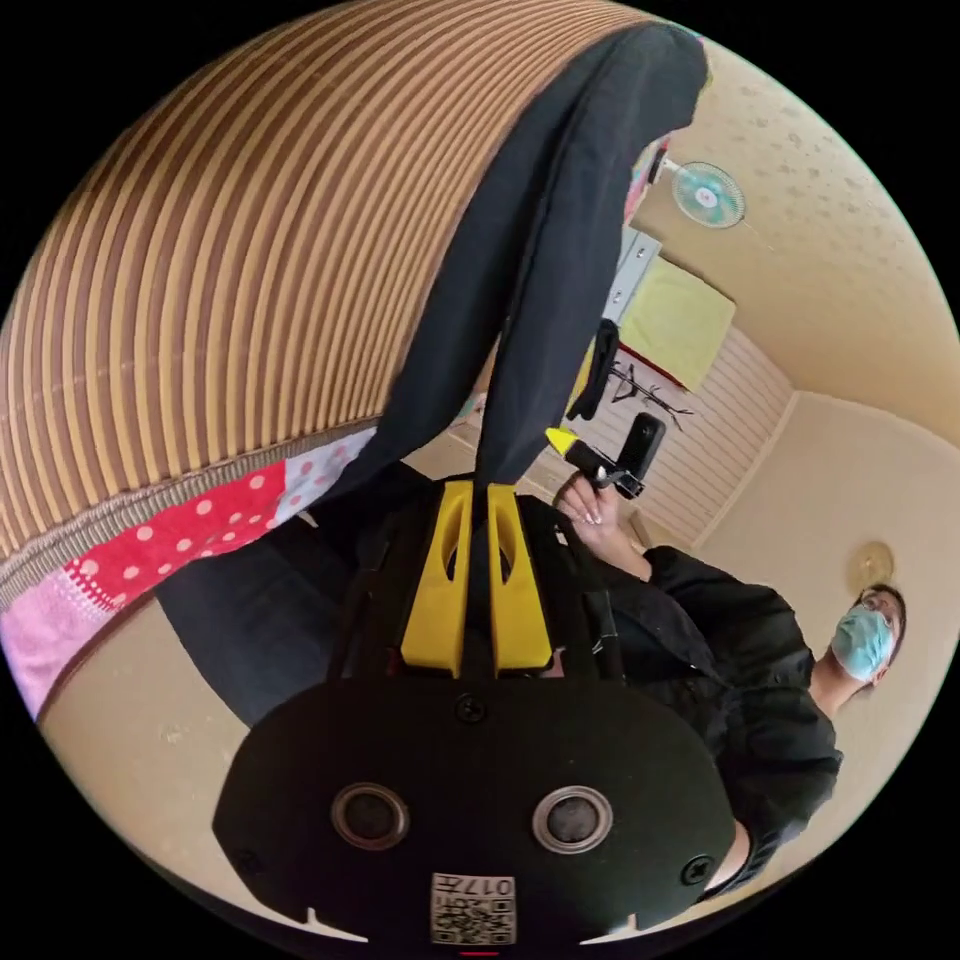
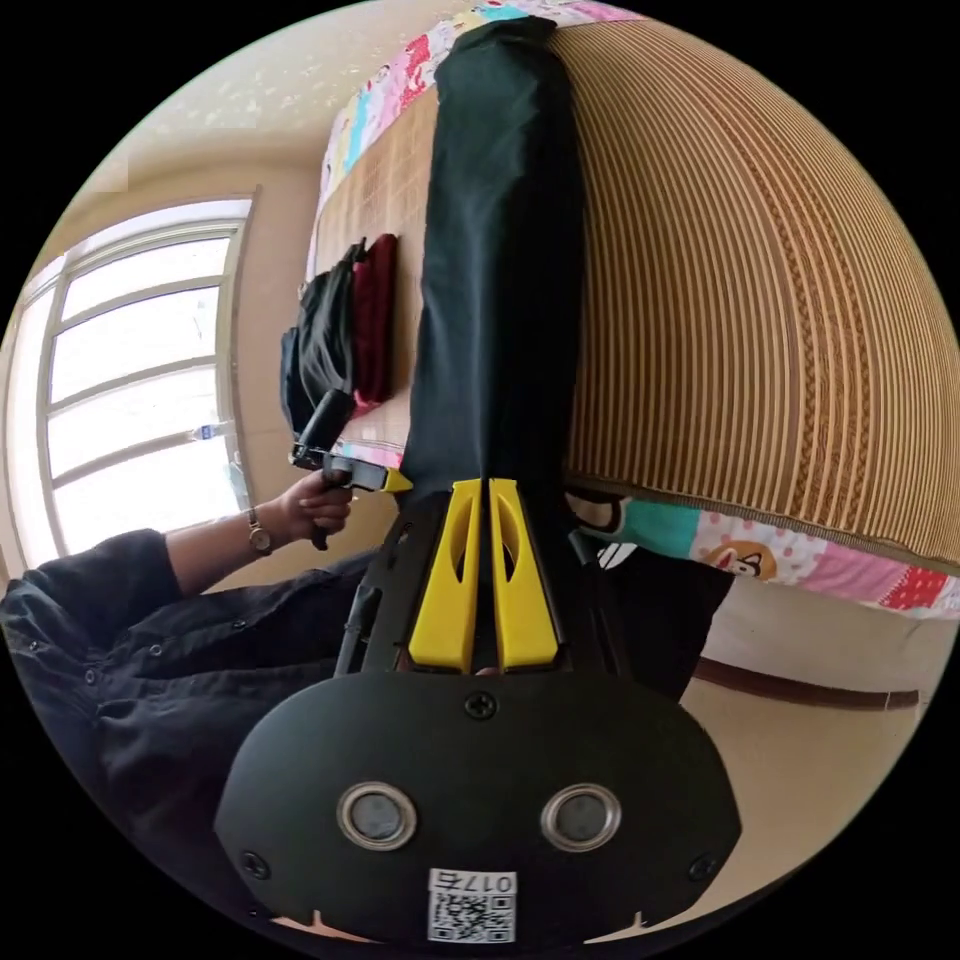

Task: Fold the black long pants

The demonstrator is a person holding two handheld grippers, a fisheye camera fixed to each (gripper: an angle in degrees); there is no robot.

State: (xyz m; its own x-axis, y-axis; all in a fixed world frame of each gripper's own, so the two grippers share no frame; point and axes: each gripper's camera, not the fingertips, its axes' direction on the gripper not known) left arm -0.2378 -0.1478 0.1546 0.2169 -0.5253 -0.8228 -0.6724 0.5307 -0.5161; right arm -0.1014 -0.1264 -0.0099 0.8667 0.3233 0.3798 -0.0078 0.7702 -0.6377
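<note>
So both grippers are clamped on the black pants: left gripper and right gripper each w/ jaws pinched on an edge, cloth running away from them over the bed's woven mat. Fabric looks soft, light, floppy, prob a bit slippery, so I'd hold near the corners and keep it taut. Patchwork quilt sits under the mat, folded clothes off beside the right gripper, window beyond.
</note>
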